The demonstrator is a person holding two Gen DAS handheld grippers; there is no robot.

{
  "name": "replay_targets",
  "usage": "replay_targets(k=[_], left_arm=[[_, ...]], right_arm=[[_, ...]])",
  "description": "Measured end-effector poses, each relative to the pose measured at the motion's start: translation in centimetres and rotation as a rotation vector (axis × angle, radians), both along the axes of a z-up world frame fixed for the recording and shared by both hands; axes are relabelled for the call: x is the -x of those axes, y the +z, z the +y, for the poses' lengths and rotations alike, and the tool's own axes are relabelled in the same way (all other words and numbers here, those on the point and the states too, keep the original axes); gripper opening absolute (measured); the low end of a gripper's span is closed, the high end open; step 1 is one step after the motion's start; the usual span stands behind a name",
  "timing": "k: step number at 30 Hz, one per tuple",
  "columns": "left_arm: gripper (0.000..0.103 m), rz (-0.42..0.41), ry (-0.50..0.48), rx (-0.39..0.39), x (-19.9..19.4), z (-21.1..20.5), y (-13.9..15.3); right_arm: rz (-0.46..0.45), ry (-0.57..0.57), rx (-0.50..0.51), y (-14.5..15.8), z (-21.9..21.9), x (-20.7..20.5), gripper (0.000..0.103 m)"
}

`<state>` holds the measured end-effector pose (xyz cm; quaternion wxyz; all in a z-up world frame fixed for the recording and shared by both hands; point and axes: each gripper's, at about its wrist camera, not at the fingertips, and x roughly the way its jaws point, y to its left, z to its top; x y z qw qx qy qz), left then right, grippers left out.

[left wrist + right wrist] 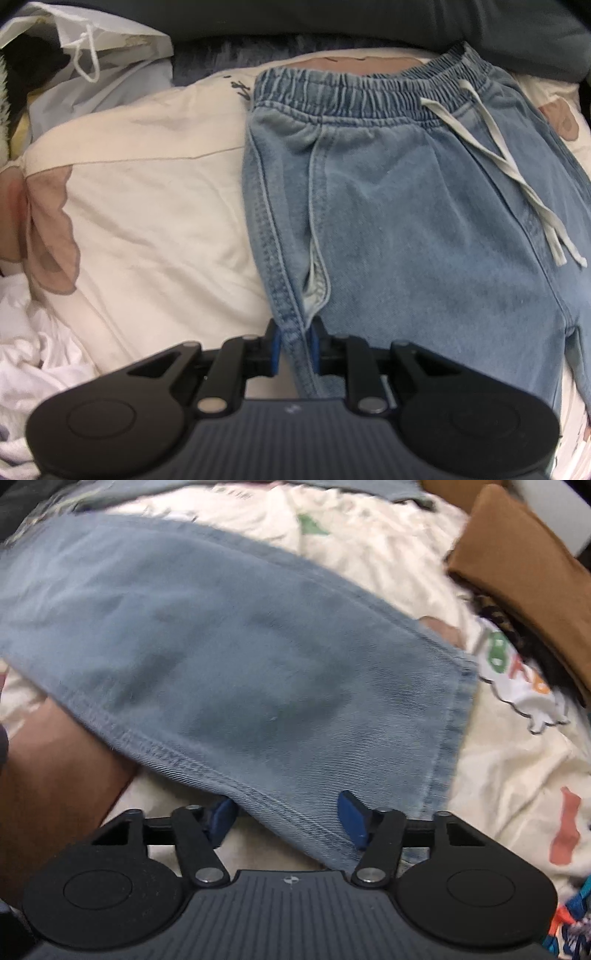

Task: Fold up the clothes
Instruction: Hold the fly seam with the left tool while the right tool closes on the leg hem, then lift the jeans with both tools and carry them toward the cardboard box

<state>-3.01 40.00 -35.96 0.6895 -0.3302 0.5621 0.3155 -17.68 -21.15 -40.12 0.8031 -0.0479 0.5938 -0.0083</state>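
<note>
Bedding, a cream printed bed sheet (pixel 147 206), lies under the light-blue denim drawstring trousers (pixel 406 206), which spread ahead of both tools. Denim like this is likely soft, fairly heavy and unslippery; stitched seams and hems offer the firmest hold. Left tool (pixel 294 345) is pinched tight on the side seam. Right tool (pixel 288 819) stands apart, its pads flanking the leg's edge near the hem without clamping.
</note>
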Motion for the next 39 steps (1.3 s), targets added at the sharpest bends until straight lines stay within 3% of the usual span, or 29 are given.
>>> replay_targets(k=[5, 7, 9, 15, 20, 23, 27, 32, 39], left_arm=[[0.019, -0.04, 0.05, 0.027, 0.6, 0.4, -0.4], [0.021, -0.069, 0.084, 0.049, 1.2, 0.7, -0.8], [0.023, -0.095, 0.099, 0.061, 1.6, 1.0, -1.1], [0.025, -0.163, 0.133, 0.084, 2.6, 1.2, -1.8], [0.025, -0.201, 0.154, 0.098, 5.1, 2.5, -2.2], [0.018, -0.209, 0.168, 0.111, 2.7, 2.7, -2.6], [0.014, -0.216, 0.17, 0.114, 2.8, 2.9, -2.2], [0.013, -0.307, 0.199, 0.135, 3.5, 3.3, -1.7], [0.012, -0.389, 0.201, 0.156, 2.4, 3.8, -0.8]], right_arm=[[-0.011, 0.038, 0.029, -0.8, 0.9, -0.6, 0.058], [-0.012, 0.058, 0.023, -0.8, 0.9, -0.8, 0.05], [-0.01, 0.088, 0.022, -0.6, 0.9, -1.0, 0.028], [0.008, 0.233, 0.052, 0.5, 1.1, -0.7, 0.01], [0.018, 0.273, 0.045, 1.2, 0.6, -1.1, 0.007], [0.013, 0.248, 0.022, 1.9, 0.0, -1.4, 0.004], [0.001, 0.28, 0.011, 3.2, -0.3, -1.4, 0.003], [-0.011, 0.326, 0.006, 4.8, -0.6, -1.7, 0.001], [-0.019, 0.301, -0.033, 6.7, -1.7, -2.9, 0.001]])
